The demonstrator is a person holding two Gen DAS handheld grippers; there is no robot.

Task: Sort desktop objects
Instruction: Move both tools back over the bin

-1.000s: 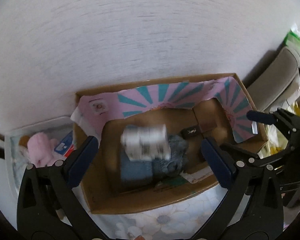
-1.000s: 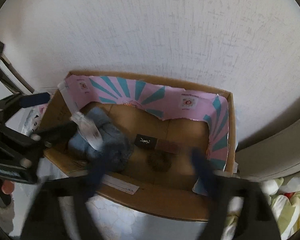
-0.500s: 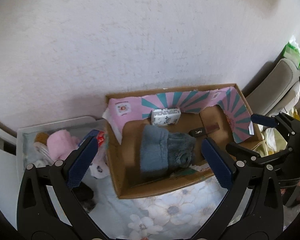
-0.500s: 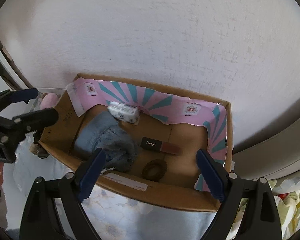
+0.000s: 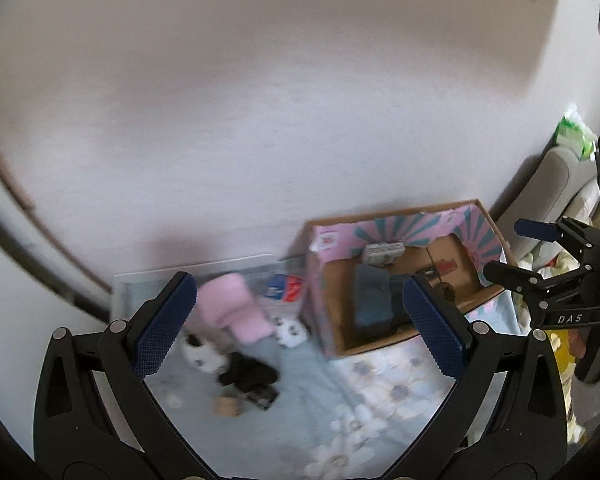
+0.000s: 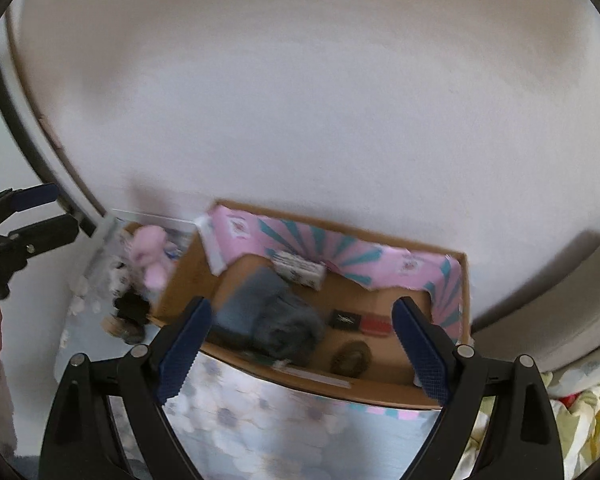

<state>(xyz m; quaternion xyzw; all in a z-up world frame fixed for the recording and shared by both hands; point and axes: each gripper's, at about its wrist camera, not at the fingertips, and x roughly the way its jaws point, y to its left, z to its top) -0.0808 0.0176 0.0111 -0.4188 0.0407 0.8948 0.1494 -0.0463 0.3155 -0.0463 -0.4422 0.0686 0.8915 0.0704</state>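
A cardboard box (image 5: 324,312) with a pink and teal lining (image 6: 340,244) stands against the wall. It holds a grey-blue cloth (image 6: 268,316), a small white packet (image 6: 300,268), a black and red lipstick case (image 6: 360,322) and a brown hair tie (image 6: 352,358). My left gripper (image 5: 300,324) is open and empty, raised above the floral cloth left of the box. My right gripper (image 6: 300,346) is open and empty, above the box's front edge. Left of the box lie a pink plush (image 5: 232,308), panda items (image 5: 202,354) and a black object (image 5: 248,376).
A clear tray (image 5: 140,280) sits against the wall at the left, behind the plush. The floral cloth (image 5: 380,392) covers the surface. A grey chair (image 5: 556,184) and patterned bedding (image 6: 580,420) are at the right.
Both grippers have pulled back and up from the box. The white packet, falling a second ago, now rests in the box by the back lining. My left view has swung left.
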